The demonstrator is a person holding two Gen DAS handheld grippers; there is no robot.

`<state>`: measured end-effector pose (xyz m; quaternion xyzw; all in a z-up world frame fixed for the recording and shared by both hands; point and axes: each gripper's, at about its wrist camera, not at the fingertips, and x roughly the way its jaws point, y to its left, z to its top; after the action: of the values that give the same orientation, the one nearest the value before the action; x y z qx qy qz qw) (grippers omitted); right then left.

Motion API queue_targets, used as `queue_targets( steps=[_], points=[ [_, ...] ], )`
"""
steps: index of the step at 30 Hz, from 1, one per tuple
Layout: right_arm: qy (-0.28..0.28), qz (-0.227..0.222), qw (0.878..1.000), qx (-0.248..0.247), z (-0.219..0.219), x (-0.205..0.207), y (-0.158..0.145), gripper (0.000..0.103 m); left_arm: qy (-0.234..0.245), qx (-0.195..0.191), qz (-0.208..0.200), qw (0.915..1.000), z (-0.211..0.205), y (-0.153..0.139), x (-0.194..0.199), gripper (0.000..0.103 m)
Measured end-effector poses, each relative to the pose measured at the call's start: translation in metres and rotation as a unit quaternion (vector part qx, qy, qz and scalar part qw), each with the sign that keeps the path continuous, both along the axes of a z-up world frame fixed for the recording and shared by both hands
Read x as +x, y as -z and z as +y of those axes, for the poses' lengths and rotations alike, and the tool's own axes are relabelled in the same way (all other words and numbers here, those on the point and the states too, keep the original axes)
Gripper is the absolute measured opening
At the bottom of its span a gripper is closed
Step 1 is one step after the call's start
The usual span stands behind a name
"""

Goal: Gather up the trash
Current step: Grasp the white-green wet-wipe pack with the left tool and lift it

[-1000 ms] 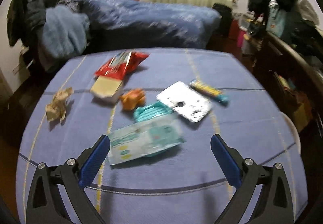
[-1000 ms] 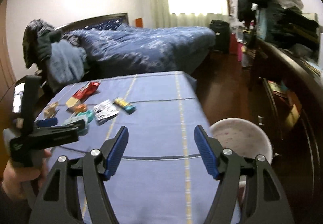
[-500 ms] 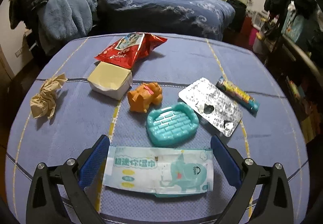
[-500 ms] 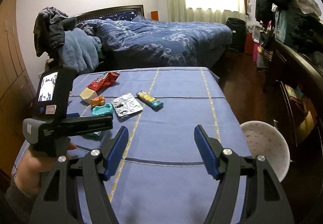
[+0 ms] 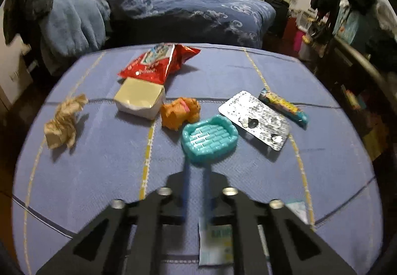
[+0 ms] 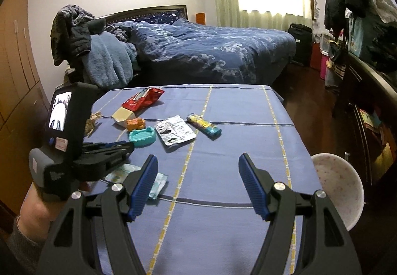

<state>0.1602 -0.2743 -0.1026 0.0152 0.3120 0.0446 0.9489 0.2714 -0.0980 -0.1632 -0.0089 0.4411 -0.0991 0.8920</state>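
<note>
My left gripper (image 5: 197, 170) is shut on the pale wet-wipe packet (image 5: 215, 242), which hangs under its fingers; it also shows in the right wrist view (image 6: 124, 172), beneath the left gripper (image 6: 124, 144). On the blue tablecloth (image 5: 99, 163) lie a red snack bag (image 5: 158, 62), a small carton (image 5: 140, 98), crumpled brown paper (image 5: 63, 124), a silver blister pack (image 5: 256, 120) and a candy wrapper (image 5: 282, 108). My right gripper (image 6: 198, 185) is open and empty over the table's near right part.
An orange toy (image 5: 181, 111) and a teal toy sofa (image 5: 209, 138) sit among the trash. A white bin (image 6: 340, 188) stands on the floor off the table's right edge. A bed (image 6: 211, 51) is behind; a cluttered dresser (image 6: 367, 91) is at right.
My left gripper has closed on the wet-wipe packet, which now sits under the fingers. The right gripper has stayed open and swung slightly left.
</note>
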Motion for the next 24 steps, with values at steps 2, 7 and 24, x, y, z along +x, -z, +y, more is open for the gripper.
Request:
queue_targets(
  steps=[2,7,24],
  points=[
    [-0.002,-0.001,1.000,-0.003,0.002,-0.001,-0.001,0.069,0.012,-0.046,0.013,0.9988,0.009,-0.002,-0.003,0.004],
    [0.001,0.000,1.000,-0.001,0.002,-0.003,-0.002,0.069,0.071,-0.081,-0.013,0.9941,0.013,-0.012,-0.020,0.099],
    [0.019,-0.002,1.000,0.008,-0.010,-0.013,-0.006,0.069,0.125,0.036,0.009,0.9915,-0.047,0.006,-0.040,0.099]
  ],
)
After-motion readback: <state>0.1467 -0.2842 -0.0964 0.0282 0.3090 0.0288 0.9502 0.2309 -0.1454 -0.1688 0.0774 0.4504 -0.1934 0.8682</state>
